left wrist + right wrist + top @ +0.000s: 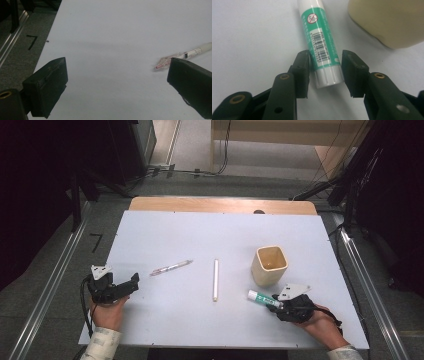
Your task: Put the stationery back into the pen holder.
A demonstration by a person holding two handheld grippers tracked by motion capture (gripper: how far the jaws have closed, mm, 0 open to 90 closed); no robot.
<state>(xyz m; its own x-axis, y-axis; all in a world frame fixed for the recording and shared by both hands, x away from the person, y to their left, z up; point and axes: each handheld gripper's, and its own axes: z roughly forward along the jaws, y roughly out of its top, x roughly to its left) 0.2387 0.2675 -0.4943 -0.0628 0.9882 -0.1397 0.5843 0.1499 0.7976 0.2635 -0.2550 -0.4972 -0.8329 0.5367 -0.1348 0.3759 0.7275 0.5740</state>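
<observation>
Grasp step: right tool (325,73) straddles the green-and-white plastic glue stick (320,42), jaws not yet pressing; next, clamp and lift; left tool (117,82) gapes empty.

glue stick (319,40): glossy smooth plastic, printed label
cup (387,20): cream, matt, perhaps ceramic
table (165,320): matt pale surface
pen (185,55): clear plastic
right gripper (325,72): matt black jaws
</observation>
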